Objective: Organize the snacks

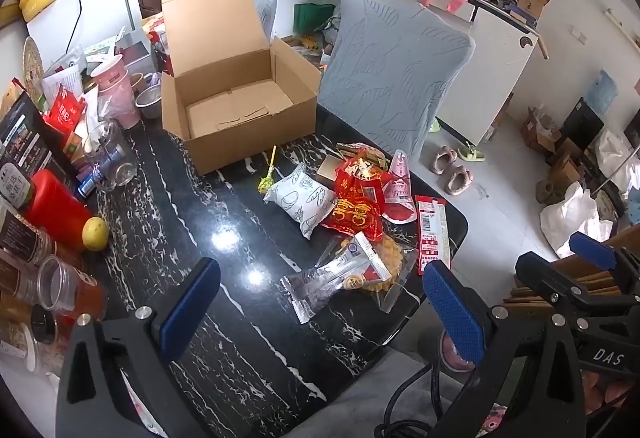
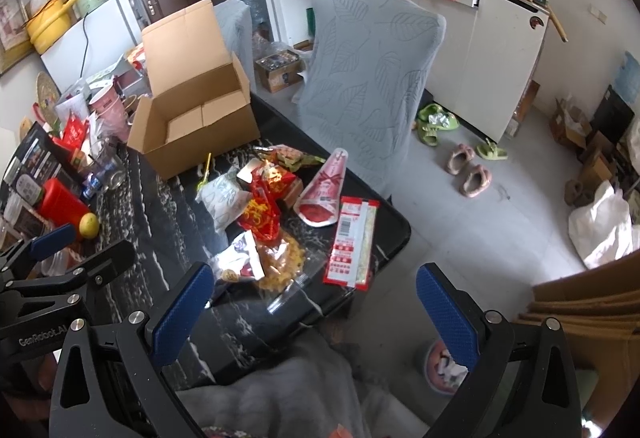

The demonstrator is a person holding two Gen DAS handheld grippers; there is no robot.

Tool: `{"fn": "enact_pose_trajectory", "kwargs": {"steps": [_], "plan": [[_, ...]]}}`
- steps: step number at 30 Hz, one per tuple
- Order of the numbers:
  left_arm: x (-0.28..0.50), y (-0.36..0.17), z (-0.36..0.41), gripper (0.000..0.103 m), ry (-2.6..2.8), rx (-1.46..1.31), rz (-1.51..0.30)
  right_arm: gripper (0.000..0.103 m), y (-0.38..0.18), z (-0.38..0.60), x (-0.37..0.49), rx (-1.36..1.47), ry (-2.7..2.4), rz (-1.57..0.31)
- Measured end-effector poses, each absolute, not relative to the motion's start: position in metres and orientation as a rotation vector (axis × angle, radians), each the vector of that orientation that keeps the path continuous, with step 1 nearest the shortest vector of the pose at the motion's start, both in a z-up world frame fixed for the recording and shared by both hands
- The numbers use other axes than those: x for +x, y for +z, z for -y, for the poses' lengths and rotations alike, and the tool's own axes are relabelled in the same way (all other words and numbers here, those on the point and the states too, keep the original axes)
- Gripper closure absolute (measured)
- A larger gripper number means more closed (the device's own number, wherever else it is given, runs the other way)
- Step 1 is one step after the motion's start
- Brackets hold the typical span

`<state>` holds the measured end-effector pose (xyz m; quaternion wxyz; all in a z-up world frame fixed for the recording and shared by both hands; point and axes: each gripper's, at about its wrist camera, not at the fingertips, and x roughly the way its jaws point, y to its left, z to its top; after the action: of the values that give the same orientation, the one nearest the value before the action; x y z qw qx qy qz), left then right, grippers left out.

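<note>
You have not started yet: both the left gripper [image 1: 320, 302] and right gripper [image 2: 314, 308] hover with fingers wide apart, holding nothing. The snacks [image 1: 352, 205] lie piled on the bench [image 1: 192, 205], near the empty cardboard box [image 1: 236, 109]. Next, choose one packet and close on it.

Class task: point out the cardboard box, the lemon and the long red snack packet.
cardboard box [image 1: 236, 113], left wrist view, inside floor.
lemon [image 1: 95, 233], left wrist view, its middle.
long red snack packet [image 2: 350, 240], right wrist view, printed face.
</note>
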<state>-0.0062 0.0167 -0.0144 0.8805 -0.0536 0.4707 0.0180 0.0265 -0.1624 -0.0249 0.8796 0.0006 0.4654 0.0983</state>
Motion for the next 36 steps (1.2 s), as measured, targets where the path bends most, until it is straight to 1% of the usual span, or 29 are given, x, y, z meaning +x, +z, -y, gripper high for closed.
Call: {"fn": "enact_pose_trajectory", "kwargs": {"steps": [9,18,23,30,36], "plan": [[-0.006,-0.014,-0.018,0.000,0.034,-0.116,-0.986,0.000,-0.029,0.159,0.024,-0.022,0.197,-0.958],[-0.001,-0.016,-0.019,0.000,0.012,-0.106,-0.997,0.000,-0.033,0.161,0.028,-0.068,0.157,-1.001],[0.002,-0.017,-0.017,0.000,-0.015,-0.077,-1.001,0.000,-0.035,0.164,0.028,-0.042,0.160,-1.004],[0.010,-0.030,-0.012,0.000,-0.074,-0.044,-1.041,0.000,-0.043,0.172,0.032,0.000,0.162,-1.021],[0.020,-0.047,-0.008,0.000,-0.126,-0.009,-1.087,0.000,-0.060,0.179,0.041,0.050,0.179,-1.072]]}}
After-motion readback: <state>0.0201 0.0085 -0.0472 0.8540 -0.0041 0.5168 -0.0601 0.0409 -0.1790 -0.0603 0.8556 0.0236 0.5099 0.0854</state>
